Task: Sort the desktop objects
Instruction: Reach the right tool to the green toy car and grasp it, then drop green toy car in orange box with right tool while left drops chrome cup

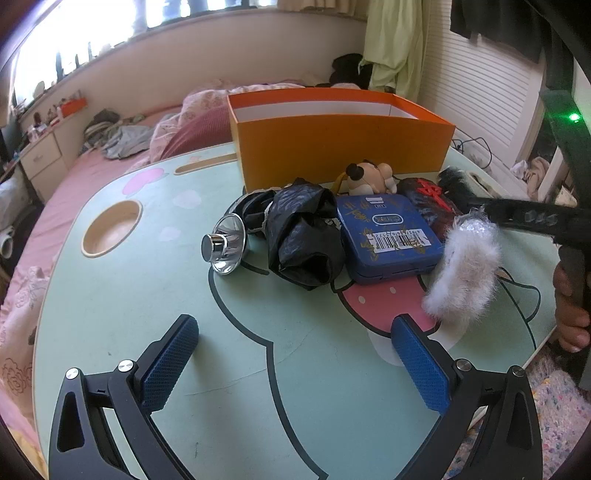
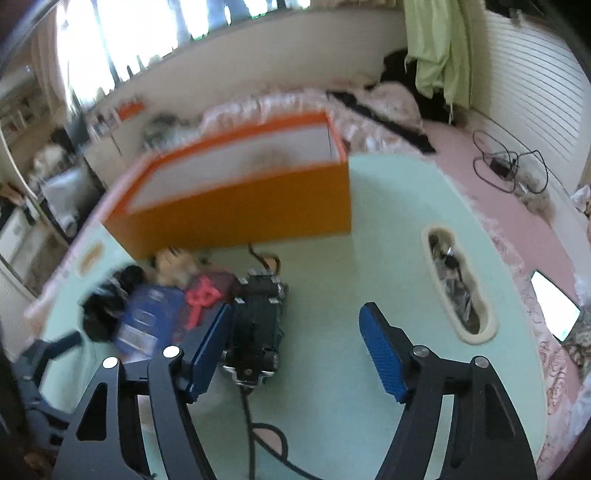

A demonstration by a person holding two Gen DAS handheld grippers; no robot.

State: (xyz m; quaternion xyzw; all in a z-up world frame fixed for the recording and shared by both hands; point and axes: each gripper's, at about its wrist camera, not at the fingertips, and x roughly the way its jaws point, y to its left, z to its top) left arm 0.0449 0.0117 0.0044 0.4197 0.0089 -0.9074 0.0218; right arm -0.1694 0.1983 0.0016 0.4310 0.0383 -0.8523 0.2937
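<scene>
Right gripper point(image 2: 295, 347) — jaws apart, nothing gripped; black toy car point(image 2: 258, 325) lies on the table point(image 2: 369, 258) just beside its left finger. Left gripper point(image 1: 295, 354) — wide open, empty.

Daylight floods in from your blown-out window strip point(image 1: 92, 33) at top. Left view sharp; glare glints off the shiny chrome funnel-shaped piece point(image 1: 225, 245). Right view smeared: the orange cardboard box point(image 2: 240, 206) is streaked. Fisheye bends edges, corners dark.
</scene>
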